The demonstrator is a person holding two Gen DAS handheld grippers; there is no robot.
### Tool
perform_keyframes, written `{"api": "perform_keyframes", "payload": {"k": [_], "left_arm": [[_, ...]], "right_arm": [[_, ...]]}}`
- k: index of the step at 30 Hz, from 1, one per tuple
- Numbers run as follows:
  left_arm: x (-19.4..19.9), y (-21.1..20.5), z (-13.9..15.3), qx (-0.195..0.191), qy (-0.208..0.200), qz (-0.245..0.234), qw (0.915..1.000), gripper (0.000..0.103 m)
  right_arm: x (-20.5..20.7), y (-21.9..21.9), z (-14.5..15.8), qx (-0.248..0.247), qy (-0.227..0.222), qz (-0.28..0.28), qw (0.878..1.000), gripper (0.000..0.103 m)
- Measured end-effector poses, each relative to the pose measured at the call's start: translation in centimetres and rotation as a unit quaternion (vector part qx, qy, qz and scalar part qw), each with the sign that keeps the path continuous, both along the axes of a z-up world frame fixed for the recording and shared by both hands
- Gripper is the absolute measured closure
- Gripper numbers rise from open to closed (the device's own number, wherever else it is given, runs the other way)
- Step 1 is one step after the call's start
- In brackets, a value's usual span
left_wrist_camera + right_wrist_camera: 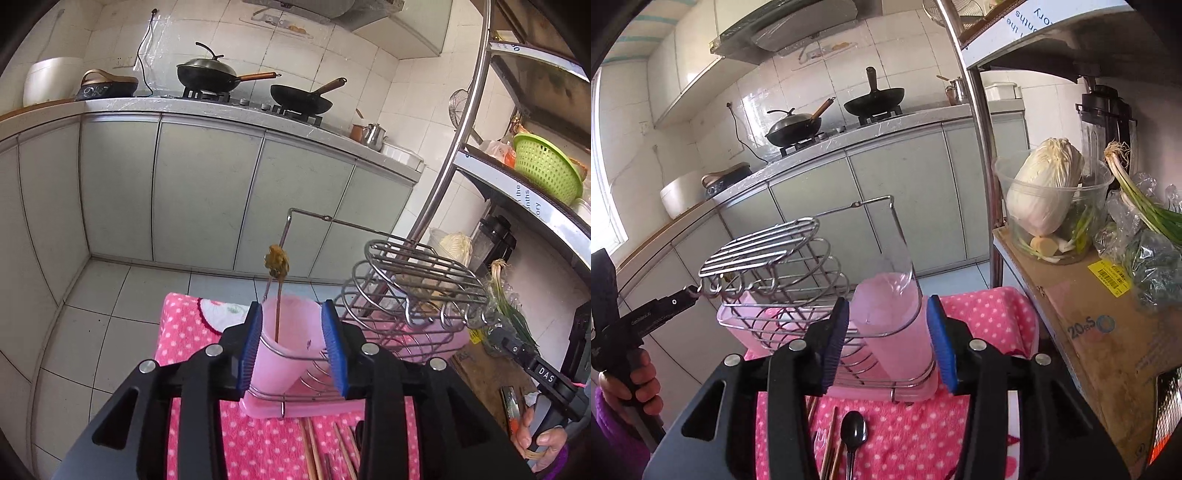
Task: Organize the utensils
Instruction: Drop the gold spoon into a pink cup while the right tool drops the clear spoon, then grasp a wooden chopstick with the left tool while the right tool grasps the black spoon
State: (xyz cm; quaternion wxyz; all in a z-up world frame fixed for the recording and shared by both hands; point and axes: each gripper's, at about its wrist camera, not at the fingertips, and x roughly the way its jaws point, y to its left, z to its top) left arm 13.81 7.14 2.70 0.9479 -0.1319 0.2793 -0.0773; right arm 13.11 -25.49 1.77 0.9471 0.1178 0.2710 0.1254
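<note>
left gripper: your left gripper (293, 345) sits low centre in the left wrist view, blue pads apart; the pink cup (284, 343) shows between them but the pads aren't pressing on it

right gripper: your right gripper (891, 341) is low centre in the right wrist view, fingers spread too, nothing pinched; the cup (894, 325) and its wire loop sit in the gap

wire rack: the chrome wire utensil rack (413, 280) stands centre right in the left view, on a pink drip tray (738, 325) that rests on the towel

cup contents: one chopstick (279, 310) stands upright in the pink cup, with a clump of something brownish stuck on its top end; can't tell what it is

loose utensils: more chopsticks (314, 450) lie on the towel along the bottom edge of the left view; in the right view a black spoon (853, 435) lies bottom centre, chopsticks (831, 450) just left of it

towel: pink towel with white polka dots (982, 317) under everything

hands: your right hand (539, 443) shows bottom right of the left view; your left hand (639, 380) shows at the lower left edge of the right view, gripping the handle

background: two woks on the stove across the top; napa cabbage (1045, 184) in a clear tub, upper right of the right view
</note>
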Motion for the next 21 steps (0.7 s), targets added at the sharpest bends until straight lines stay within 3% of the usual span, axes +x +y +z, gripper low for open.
{"api": "perform_keyframes", "payload": {"k": [4, 8, 12, 17, 21], "left_arm": [[-2.0, -0.7, -0.6, 0.002, 0.015, -0.013, 0.9998, 0.071], [-3.1, -1.9, -2.3, 0.021, 0.042, -0.022, 0.9987, 0.071], [-3.5, -3.0, -4.9, 0.024, 0.086, -0.034, 0.9955, 0.071], [-3.1, -4.0, -8.2, 0.01, 0.148, -0.039, 0.9882, 0.072], [-2.0, -4.9, -10.8, 0.003, 0.21, -0.047, 0.9766, 0.083]], "right_arm": [[-1.4, 0.5, -1.3, 0.003, 0.02, 0.011, 1.0, 0.058], [-1.8, 1.0, -3.8, 0.021, 0.075, 0.035, 0.996, 0.044], [-1.8, 1.5, -6.3, 0.022, 0.12, 0.044, 0.992, 0.044], [-1.7, 1.5, -8.7, 0.043, 0.166, 0.049, 0.984, 0.044], [-1.5, 1.7, -9.9, 0.053, 0.196, 0.054, 0.978, 0.044]]}}
